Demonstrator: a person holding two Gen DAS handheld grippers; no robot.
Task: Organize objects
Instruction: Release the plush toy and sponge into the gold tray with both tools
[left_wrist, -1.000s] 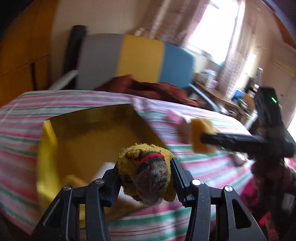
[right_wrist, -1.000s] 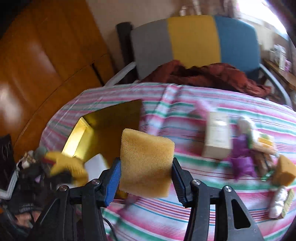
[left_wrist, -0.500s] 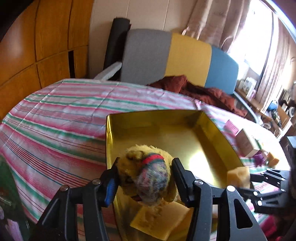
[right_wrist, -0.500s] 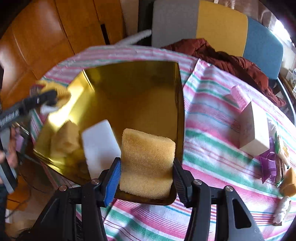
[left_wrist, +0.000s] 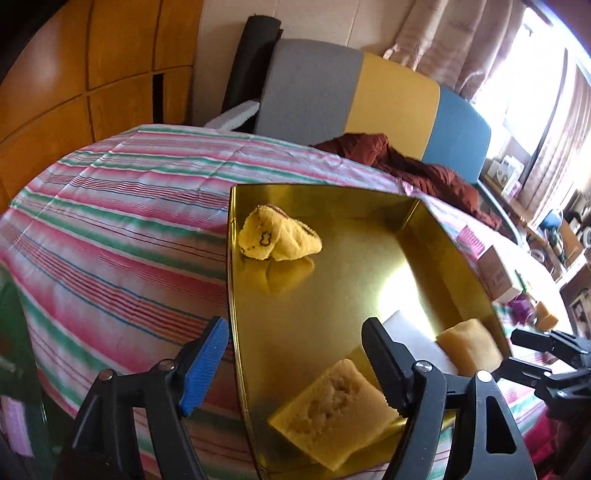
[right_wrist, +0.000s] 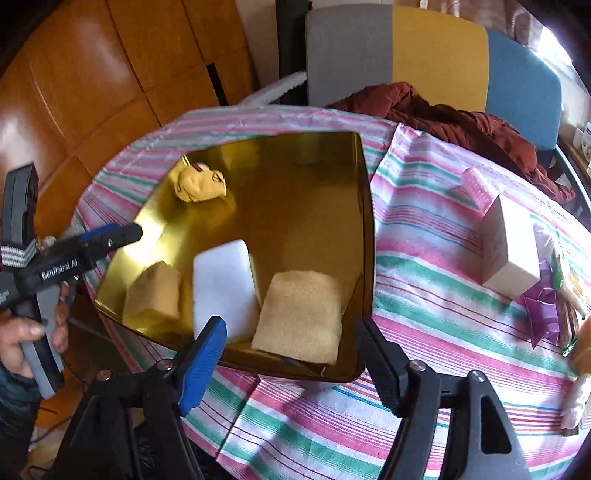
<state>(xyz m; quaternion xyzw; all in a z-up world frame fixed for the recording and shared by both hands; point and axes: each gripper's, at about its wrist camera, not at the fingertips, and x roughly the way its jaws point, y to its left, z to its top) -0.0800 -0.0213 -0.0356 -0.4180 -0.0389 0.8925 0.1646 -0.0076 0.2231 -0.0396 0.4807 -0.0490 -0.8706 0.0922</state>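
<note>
A gold tray (left_wrist: 454, 258) (right_wrist: 295, 162) sits on the striped tablecloth. In it lie a yellow cloth (left_wrist: 277, 238) (right_wrist: 199, 182), a yellow sponge (left_wrist: 332, 410) (right_wrist: 153, 293), a white block (right_wrist: 223, 288) and a second yellow sponge (right_wrist: 301, 315) (left_wrist: 469, 345). My left gripper (left_wrist: 295, 362) is open and empty over the tray's near left edge. My right gripper (right_wrist: 290, 360) is open and empty just in front of the second sponge. The left gripper also shows at the left of the right wrist view (right_wrist: 92, 243).
To the tray's right on the table lie a pale box (right_wrist: 509, 247), a pink packet (right_wrist: 476, 188), a purple bow (right_wrist: 543, 310) and other small items. A grey, yellow and blue chair (right_wrist: 424, 48) with a dark red garment (right_wrist: 450, 122) stands behind.
Both grippers opened. The yellow cloth left my left gripper and now lies in the tray's far left corner. The sponge left my right gripper and lies in the tray.
</note>
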